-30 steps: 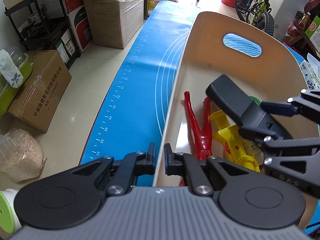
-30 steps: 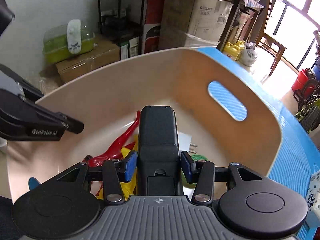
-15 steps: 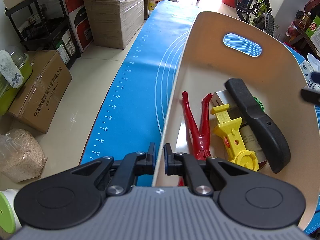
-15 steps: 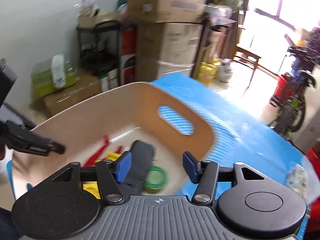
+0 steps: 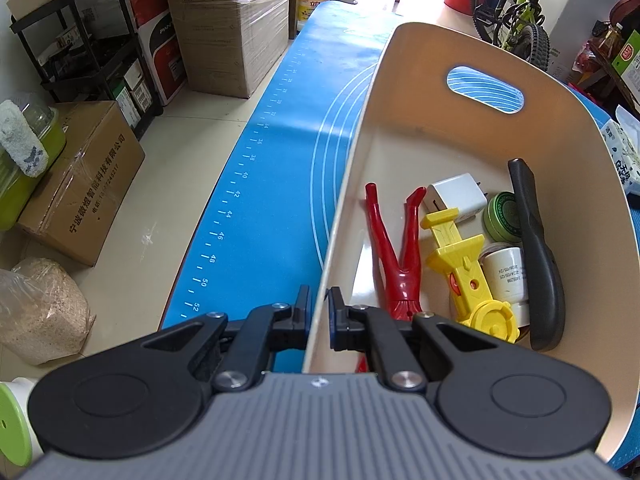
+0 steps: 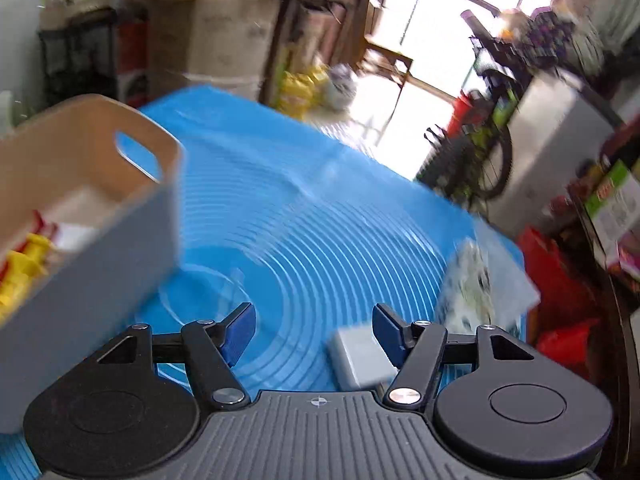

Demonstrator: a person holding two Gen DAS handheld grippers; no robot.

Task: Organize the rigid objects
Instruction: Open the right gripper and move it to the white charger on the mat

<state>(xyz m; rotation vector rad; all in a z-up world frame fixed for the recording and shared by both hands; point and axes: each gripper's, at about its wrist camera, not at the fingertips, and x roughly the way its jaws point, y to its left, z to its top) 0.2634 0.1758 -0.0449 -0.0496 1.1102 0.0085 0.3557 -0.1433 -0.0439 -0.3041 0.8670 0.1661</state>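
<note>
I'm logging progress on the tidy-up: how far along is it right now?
Done: the bin already holds red pliers, a yellow toy tool, a white charger, a green tin, a white canister and a long black object. In hand: the left tongs clamp the bin's wall; the right tongs are opening, empty. Left: a small grey block on the blue mat.

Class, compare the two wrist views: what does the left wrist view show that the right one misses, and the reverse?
Only the left wrist view shows the left tool shut on the bin wall, plus the black handle and white charger inside. Only the right wrist view shows the right tool, empty and opening, above a grey block on the mat. Both show the bin, the yellow toy and the blue mat.
</note>
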